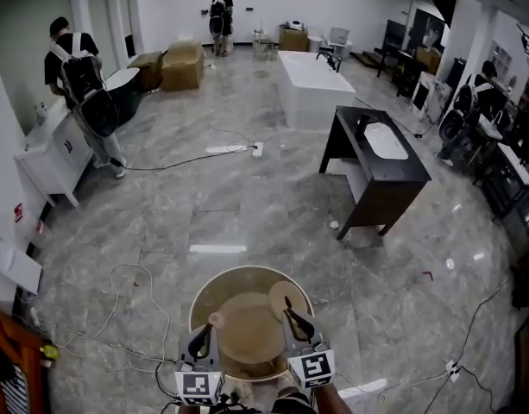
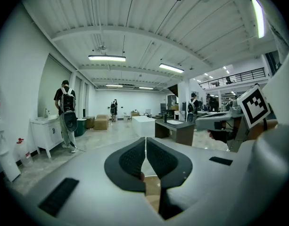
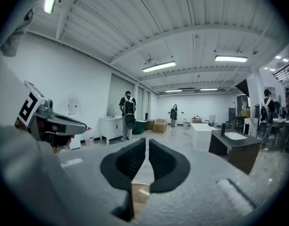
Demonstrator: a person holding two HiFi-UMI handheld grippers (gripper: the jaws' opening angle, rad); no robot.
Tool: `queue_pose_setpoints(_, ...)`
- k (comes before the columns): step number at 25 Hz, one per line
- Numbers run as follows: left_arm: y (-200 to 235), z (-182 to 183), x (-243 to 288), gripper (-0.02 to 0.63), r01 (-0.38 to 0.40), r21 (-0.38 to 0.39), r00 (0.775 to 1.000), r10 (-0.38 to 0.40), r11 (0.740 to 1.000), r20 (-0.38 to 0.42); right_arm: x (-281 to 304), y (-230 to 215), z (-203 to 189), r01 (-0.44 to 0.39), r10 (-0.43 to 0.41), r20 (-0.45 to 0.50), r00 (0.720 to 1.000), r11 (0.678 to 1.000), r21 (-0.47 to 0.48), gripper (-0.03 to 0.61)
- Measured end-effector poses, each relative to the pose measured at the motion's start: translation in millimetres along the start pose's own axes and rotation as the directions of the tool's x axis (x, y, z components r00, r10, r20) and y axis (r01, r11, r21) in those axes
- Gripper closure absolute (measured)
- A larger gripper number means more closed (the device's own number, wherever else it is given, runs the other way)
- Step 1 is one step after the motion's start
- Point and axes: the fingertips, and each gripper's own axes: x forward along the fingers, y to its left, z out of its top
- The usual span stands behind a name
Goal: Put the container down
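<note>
In the head view a round beige container (image 1: 214, 285) with a shallow inner dish hangs low at the centre, above the marble floor, held between both grippers. My left gripper (image 1: 210, 326) grips its near-left rim and my right gripper (image 1: 288, 310) its near-right rim. In the left gripper view the dark pads (image 2: 135, 160) stand almost together, with a thin tan edge of the container (image 2: 152, 187) between them. The right gripper (image 3: 146, 161) looks the same: its pads (image 3: 130, 163) are closed on a thin tan edge of the container (image 3: 140, 193).
A black vanity with a white basin (image 1: 378, 160) stands ahead to the right, with a white bathtub (image 1: 309, 83) beyond it. At the left are a white cabinet (image 1: 50, 158) and a person with a backpack (image 1: 81, 80). Cables (image 1: 117, 304) and a power strip (image 1: 234, 149) lie on the floor.
</note>
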Motion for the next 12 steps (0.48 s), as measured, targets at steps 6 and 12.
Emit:
queue_pose_setpoints(6,-15.3,7.9,-21.8,0.588,0.082,0.033,0.996,-0.083,0.996,0.023,-46.9,9.2,10.5,0.093,-0.093,0.021,0.995,0.996,0.011,0.569)
queue_pose_setpoints(12,-30.1,12.5,-36.9,0.588,0.152,0.058,0.987,-0.155,0.987,0.045,-80.0,22.4,6.0,0.151,-0.151,0.010,0.988,0.988,0.007,0.577)
